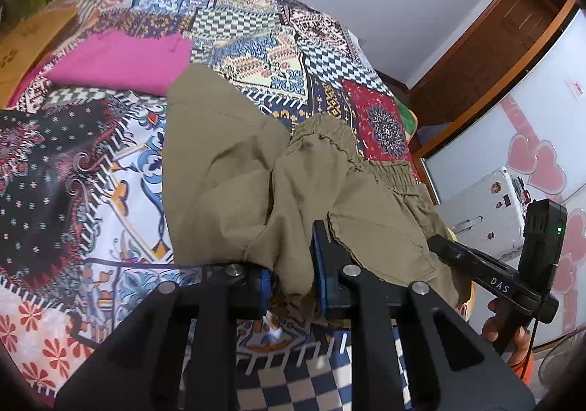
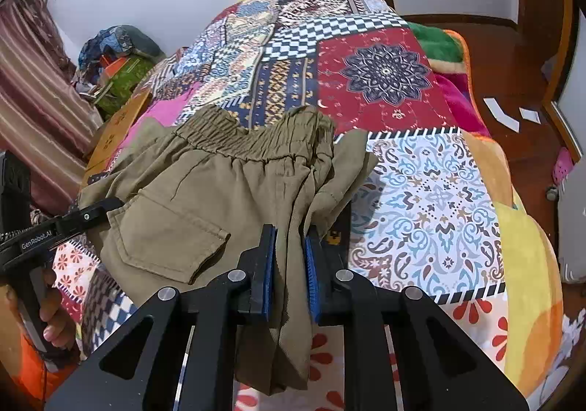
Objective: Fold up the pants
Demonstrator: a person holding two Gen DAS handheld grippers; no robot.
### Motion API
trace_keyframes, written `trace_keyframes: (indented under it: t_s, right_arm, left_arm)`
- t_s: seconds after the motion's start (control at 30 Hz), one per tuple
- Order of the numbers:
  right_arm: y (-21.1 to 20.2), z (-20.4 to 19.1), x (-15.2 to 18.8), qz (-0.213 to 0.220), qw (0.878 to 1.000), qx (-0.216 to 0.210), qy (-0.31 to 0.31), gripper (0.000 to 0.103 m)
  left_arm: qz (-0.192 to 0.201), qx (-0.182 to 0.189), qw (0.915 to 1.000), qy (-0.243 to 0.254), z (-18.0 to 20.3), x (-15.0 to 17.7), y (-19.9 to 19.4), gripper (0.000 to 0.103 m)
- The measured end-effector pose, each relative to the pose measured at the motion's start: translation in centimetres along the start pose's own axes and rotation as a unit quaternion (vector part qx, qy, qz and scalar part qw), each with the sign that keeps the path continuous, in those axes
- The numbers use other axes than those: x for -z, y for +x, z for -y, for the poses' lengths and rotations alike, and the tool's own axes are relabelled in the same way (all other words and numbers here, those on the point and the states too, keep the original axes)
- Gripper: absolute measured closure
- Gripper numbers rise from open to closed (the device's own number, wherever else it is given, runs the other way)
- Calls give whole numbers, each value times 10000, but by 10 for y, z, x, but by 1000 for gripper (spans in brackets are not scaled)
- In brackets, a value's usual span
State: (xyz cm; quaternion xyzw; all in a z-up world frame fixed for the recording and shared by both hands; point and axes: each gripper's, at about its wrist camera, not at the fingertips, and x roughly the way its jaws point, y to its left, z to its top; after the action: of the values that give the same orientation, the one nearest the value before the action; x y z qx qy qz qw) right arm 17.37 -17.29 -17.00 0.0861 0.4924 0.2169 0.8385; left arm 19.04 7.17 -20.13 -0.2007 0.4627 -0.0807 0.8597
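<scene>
**Olive pants pinched at both grippers over patchwork bedspread**

Olive-khaki cotton pants with a gathered elastic waistband draped ahead of both tools, above a multicoloured patchwork bedspread. Between the blue-padded fingers of the black right gripper: a bunched fold of cloth, jaws narrowed onto it, a loose tail hanging below the pads toward the camera. Just left of that grip, a patch pocket; beyond the fingertips, the waistband running across.

Black left gripper likewise closed to a narrow gap on a hanging fold of the same pants, blue pads pressing either side. Ahead and left of its fingers, a flat trouser leg stretching away; ahead and right, the ruched waistband. Further beyond the left fingertips, a folded magenta cloth lying on the bedspread, just touching the leg's far end.
</scene>
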Motion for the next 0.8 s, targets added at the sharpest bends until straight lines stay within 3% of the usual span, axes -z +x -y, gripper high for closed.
trace_keyframes:
  t_s: [0.23,0.4,0.47,0.63,0.8]
  right_arm:
    - [-1,-20,4,-135,9996,-163,-186,88]
    - [5,-35,14,-303,9984,53,-482,70]
    - [5,-37,13,-335,9983,63,-477,58]
    - [7,-37,8,-340,9985,124,-413,41]
    - [33,-32,12,-784,9968,-97,-132,36]
  left_arm:
    - [67,-90,9999,-31,-13,15,-31,84]
    - [-20,-228,9997,-69,-26,38,-43,84]
    - [-25,-318,9995,-71,-30,45,-46,84]
    - [-41,-275,9994,-206,-38,50,-46,84]
    - [-62,-345,9993,-160,-37,51,-42,84]
